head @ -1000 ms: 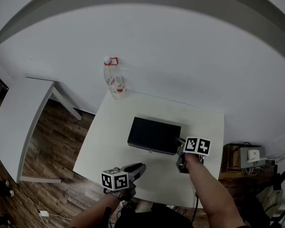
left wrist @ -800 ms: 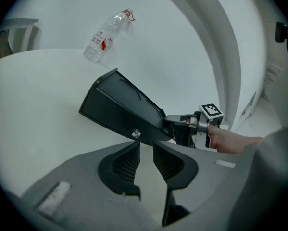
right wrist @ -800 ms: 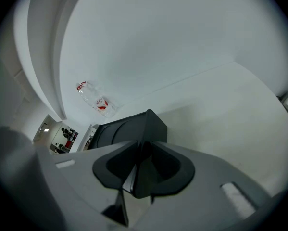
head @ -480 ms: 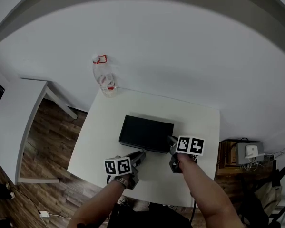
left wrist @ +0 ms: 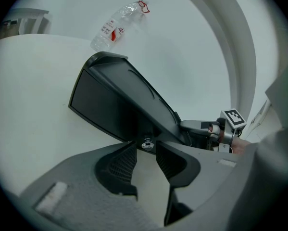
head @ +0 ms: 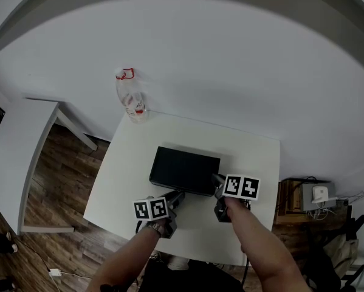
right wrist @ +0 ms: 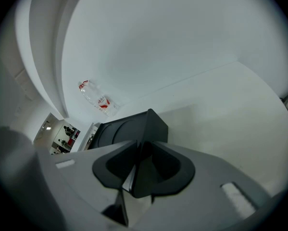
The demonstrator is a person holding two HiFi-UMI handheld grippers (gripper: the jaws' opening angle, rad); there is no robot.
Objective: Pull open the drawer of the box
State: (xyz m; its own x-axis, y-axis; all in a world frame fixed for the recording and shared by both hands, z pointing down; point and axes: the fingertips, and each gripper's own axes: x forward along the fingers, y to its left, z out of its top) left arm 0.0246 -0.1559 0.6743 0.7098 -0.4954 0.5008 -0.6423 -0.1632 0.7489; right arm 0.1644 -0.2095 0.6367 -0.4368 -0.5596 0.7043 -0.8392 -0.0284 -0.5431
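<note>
On the white surface (head: 254, 163) the black box (head: 185, 169) lies near the middle, its long front turned toward the person, with a clear plastic bottle (head: 130, 100) standing well apart at the far left corner. Judging by the flat, unbroken front, the drawer (left wrist: 110, 110) is shut and the pull has not begun. What looks done is the approach: the left claw (left wrist: 146, 154) stands with its jaws apart and the small metal knob (left wrist: 146, 144) right at their tips, not yet pinched. The right claw (right wrist: 140, 150) has its jaws together, holding nothing, with their tips right at the box's near right corner, perhaps to brace it; contact cannot be confirmed. Left to do, by my reading: close on the knob, then draw it straight back.

Only the left gripper view shows the knob and the gap round it; the head view loses it beneath the marker cubes. That head view alone gives the whole layout, and the right gripper view alone shows its own jaws meeting
</note>
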